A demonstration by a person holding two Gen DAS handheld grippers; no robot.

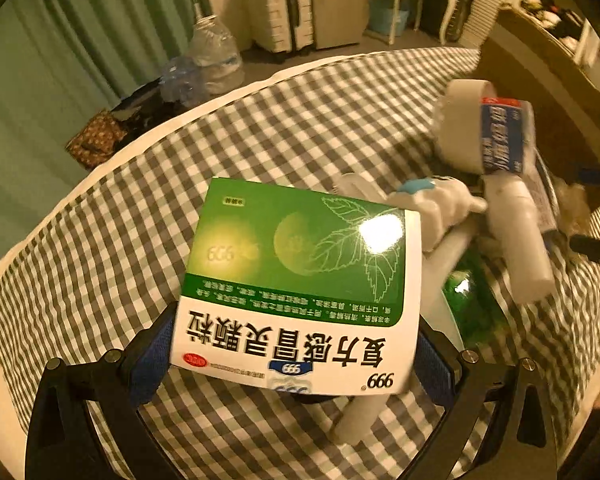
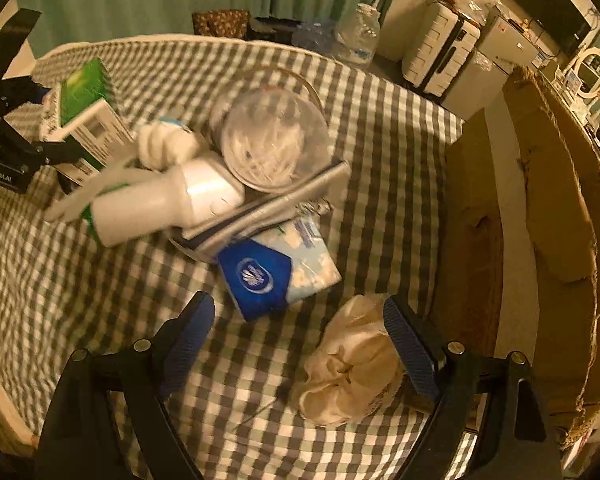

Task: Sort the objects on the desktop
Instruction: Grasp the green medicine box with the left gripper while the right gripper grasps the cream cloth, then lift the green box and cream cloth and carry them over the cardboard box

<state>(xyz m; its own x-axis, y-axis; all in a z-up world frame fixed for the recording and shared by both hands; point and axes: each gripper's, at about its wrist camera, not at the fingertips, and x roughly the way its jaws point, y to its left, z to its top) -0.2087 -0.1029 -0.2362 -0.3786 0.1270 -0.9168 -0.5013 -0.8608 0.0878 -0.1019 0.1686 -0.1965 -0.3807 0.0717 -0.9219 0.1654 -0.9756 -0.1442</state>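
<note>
Right tongs (image 2: 298,350) apart, crumpled cloth (image 2: 352,368) against the right pad, nothing gripped; cardboard box (image 2: 556,216) just beyond. Left tongs (image 1: 292,354) clamped on medicine carton (image 1: 300,280), above the checked worktop (image 1: 260,128).

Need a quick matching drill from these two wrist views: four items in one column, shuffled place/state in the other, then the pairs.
Items:
1. green medicine box
2. crumpled cloth
3. blue tissue pack
4. clear round container

Places/states:
A. lying flat on the checked cloth, in front of the open right gripper
B. on top of the pile, holding thin white sticks
C. clamped in the left gripper
D. beside the right finger of the right gripper, near the cardboard box

Pairs: 1-C, 2-D, 3-A, 4-B
</note>
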